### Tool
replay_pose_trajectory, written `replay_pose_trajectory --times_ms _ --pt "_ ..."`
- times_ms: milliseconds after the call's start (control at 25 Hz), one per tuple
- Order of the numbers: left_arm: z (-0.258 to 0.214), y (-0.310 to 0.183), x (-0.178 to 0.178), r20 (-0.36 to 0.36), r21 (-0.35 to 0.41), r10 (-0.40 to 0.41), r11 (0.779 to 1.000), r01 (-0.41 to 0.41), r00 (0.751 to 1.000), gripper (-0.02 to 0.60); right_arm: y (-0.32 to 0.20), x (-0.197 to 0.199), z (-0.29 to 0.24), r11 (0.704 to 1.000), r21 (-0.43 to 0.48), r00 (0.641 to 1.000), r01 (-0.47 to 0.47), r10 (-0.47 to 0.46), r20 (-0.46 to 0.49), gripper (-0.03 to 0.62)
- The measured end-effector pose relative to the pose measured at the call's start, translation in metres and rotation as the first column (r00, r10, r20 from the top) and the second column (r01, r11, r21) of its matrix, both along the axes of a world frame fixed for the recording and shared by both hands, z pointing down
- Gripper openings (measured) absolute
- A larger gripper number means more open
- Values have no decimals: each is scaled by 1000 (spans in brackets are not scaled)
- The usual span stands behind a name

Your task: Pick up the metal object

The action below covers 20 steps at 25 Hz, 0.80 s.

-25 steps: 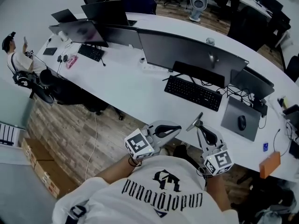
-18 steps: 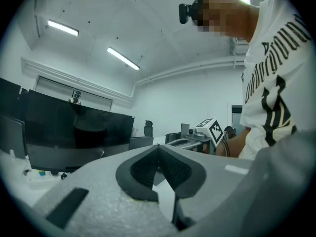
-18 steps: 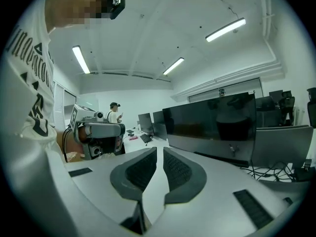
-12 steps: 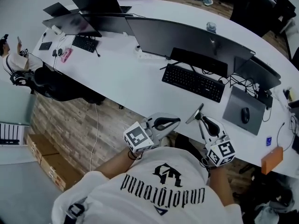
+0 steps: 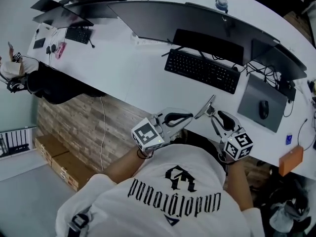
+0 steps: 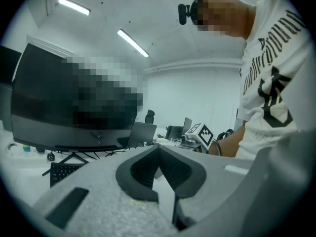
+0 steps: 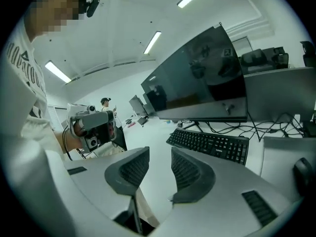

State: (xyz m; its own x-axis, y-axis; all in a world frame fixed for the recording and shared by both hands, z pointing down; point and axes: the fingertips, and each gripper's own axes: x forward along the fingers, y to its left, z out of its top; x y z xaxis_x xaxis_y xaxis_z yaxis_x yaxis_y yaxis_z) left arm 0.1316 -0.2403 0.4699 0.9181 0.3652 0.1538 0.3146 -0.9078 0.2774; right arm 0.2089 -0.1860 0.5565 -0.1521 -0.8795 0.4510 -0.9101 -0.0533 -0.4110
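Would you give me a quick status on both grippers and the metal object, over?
Left gripper shut, empty. Right gripper jaws just opened, nothing between. Metal object not identifiable from here. Keyboard ahead on desk.

Bright, even office light with a cool, washed-out tint. Ceiling strip lights [image 6: 133, 42] glare in both gripper views. The white counter [image 5: 133, 78] is nearly blown out in the head view, and shadows are soft. Both gripper views have heavy fisheye, with black vignetted corners and bent edges. The monitor [image 7: 197, 78] shows faint reflections.
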Motion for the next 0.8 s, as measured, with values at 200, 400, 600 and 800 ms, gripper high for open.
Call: replay_pose_trajectory --times_ms 200,400,600,800 --pt "22 -6 23 41 -28 -7 1000 8 999 15 5 17 42 998 -67 996 -16 22 87 130" --pt "61 0 34 103 -15 29 1000 -27 994 14 11 23 75 994 -105 985 -37 53 163 130" --pt "103 1 44 181 -43 21 999 -13 983 15 19 31 123 983 -167 946 -82 130 298 130" --pt "130 7 49 225 -64 26 998 -12 974 14 26 28 157 970 -225 902 -94 178 393 130"
